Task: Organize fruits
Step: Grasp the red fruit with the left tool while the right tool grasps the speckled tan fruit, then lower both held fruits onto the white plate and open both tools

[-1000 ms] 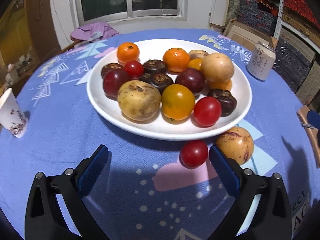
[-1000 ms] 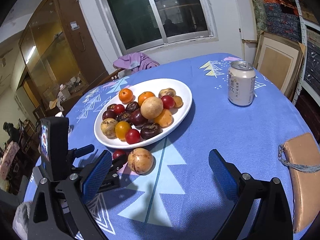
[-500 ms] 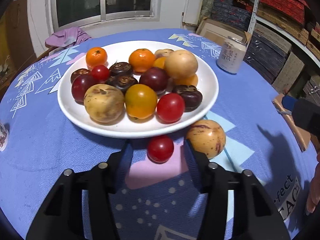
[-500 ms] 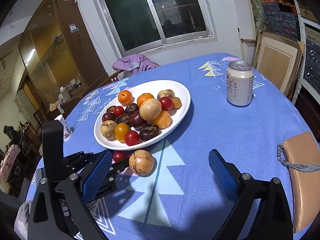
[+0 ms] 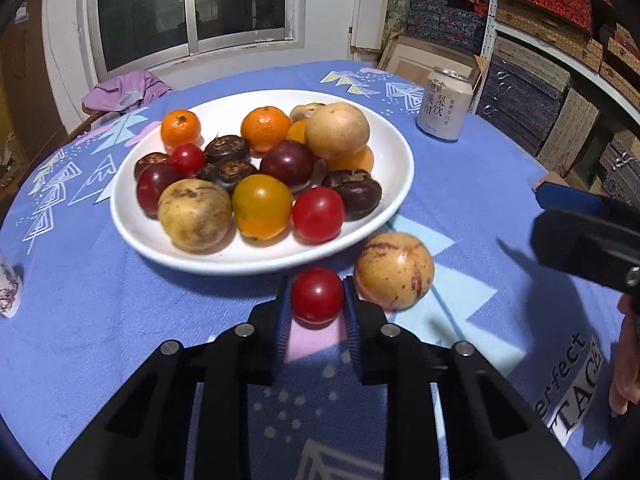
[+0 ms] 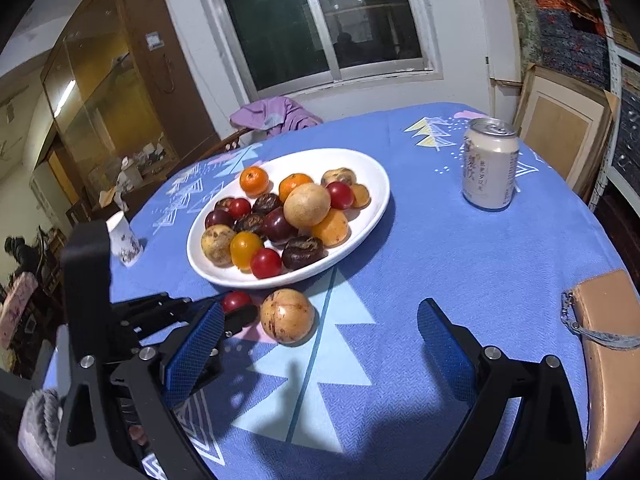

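Observation:
A white plate holds several fruits: oranges, red tomatoes, dark plums, brown round fruits. My left gripper is shut on a small red tomato on the blue cloth just in front of the plate; it also shows in the right wrist view. A speckled yellow-brown fruit lies right of the tomato, touching the right finger. My right gripper is open and empty, above the cloth near that fruit. The plate shows in the right wrist view.
A drink can stands behind and right of the plate. A paper cup stands at the left. A tan purse lies at the table's right edge. Purple cloth hangs on a chair beyond the table.
My left gripper moved forward and closed its fingers onto the red tomato. My right gripper stayed open and hardly moved.

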The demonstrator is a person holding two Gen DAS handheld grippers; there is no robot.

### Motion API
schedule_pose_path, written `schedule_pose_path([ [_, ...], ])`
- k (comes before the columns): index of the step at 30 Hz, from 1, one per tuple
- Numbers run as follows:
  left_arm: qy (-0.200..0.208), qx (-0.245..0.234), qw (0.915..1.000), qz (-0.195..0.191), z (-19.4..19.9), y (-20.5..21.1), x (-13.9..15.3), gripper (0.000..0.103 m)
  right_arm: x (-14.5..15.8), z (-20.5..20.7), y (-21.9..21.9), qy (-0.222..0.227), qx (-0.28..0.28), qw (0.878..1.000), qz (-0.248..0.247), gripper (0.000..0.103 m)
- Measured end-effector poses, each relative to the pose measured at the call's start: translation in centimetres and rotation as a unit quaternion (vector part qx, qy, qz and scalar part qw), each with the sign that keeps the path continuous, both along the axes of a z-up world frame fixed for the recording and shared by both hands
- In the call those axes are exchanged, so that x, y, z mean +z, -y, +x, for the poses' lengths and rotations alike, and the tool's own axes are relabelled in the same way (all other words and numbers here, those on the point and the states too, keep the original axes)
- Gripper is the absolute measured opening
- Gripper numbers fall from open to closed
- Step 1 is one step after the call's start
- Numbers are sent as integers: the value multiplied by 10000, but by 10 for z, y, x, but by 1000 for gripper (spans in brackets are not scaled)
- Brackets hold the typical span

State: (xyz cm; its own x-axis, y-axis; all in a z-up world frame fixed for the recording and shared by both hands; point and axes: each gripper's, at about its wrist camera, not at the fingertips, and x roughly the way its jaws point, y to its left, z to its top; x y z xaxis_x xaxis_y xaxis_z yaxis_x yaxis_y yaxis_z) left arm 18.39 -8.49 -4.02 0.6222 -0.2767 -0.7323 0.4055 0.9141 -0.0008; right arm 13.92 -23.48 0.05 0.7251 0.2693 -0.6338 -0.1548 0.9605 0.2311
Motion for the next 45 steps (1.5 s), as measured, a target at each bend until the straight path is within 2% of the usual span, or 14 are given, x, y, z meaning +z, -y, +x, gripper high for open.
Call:
schedule_pose_path([
  [4, 123, 168, 9997, 94, -18, -22, 6, 25, -9, 1, -15, -22, 168, 9992, -369, 95],
  [8, 222, 383, 9990, -52, -30, -53, 16, 25, -21, 5, -35, -28, 305, 9962, -810, 91],
  [13, 141, 568, 9978, -319, -29, -76, 19, 25, -30, 11, -59, 75, 399, 9908, -1288, 89],
  [15, 139, 574, 9977, -341, -29, -77, 20, 25, -32, 14, -66, 82, 421, 9892, -1404, 77],
  [16, 127, 558, 9977, -350, -29, -77, 20, 25, -34, 17, -69, 37, 436, 9882, -1470, 76],
  [17, 123, 543, 9979, -344, -28, -75, 19, 25, -36, 19, -71, -8, 448, 9878, -1490, 73],
  [20, 119, 514, 9981, -314, -29, -72, 18, 25, -40, 26, -71, -194, 470, 9890, -1392, 48],
  [21, 116, 503, 9982, -308, -30, -70, 18, 25, -41, 28, -69, -249, 442, 9900, -1319, 44],
  [28, 79, 512, 9983, -263, -29, -67, 13, 25, -40, 22, -57, -323, 444, 9940, -951, 43],
  [31, 130, 509, 9980, -336, -31, -68, 18, 25, -28, 7, -44, -216, 394, 9969, -650, 43],
  [37, 472, 548, 9962, -495, -23, -64, 59, 25, 34, -16, -17, 714, 36, 9972, -228, 43],
  [42, 691, 645, 9939, -567, 13, -53, 98, 25, 79, 21, -12, 957, -114, 9952, -140, 43],
  [45, 622, 783, 9928, -661, 44, -49, 104, 25, 78, 58, -19, 795, -119, 9966, -160, 43],
])
